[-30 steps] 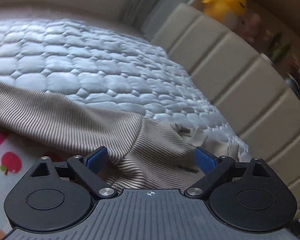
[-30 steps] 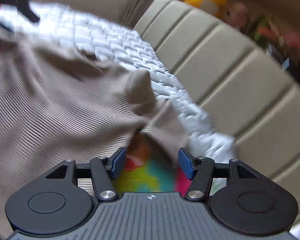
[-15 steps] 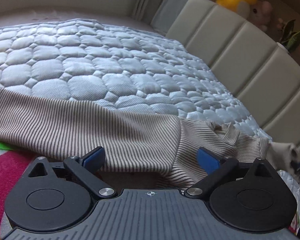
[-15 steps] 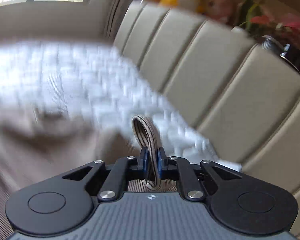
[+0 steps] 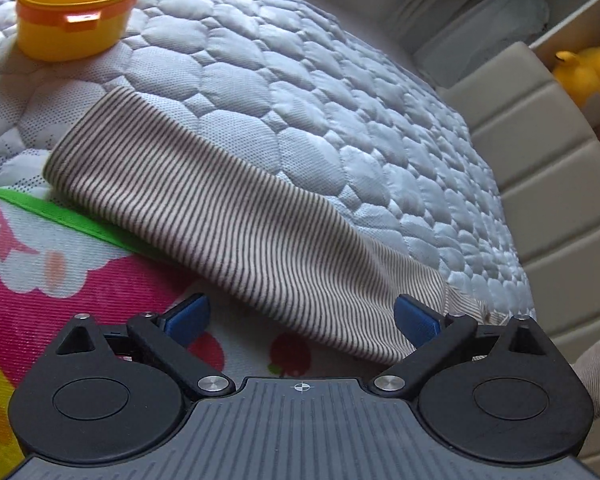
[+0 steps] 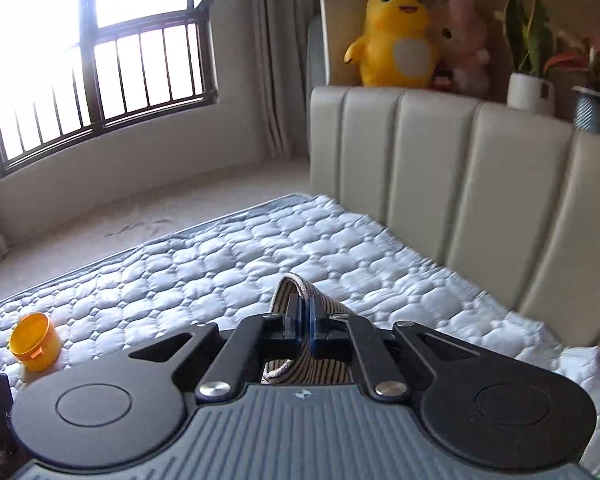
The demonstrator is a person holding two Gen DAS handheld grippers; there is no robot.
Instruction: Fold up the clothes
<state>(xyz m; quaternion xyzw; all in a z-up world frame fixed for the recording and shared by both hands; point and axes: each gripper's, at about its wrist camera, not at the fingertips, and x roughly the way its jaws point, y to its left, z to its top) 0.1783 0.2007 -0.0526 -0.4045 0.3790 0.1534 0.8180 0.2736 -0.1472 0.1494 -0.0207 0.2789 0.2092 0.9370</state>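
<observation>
Quilted mattress [image 6: 204, 276] below padded headboard [image 6: 460, 184], left claw [image 5: 302, 316] spread wide, right claw [image 6: 301, 320] pinching striped garment [image 5: 228, 216].

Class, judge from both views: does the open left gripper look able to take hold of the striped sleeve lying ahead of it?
Probably yes. The left gripper is open, and the striped sleeve lies flat just past its fingertips with nothing over it. The right gripper pinches another part.
</observation>
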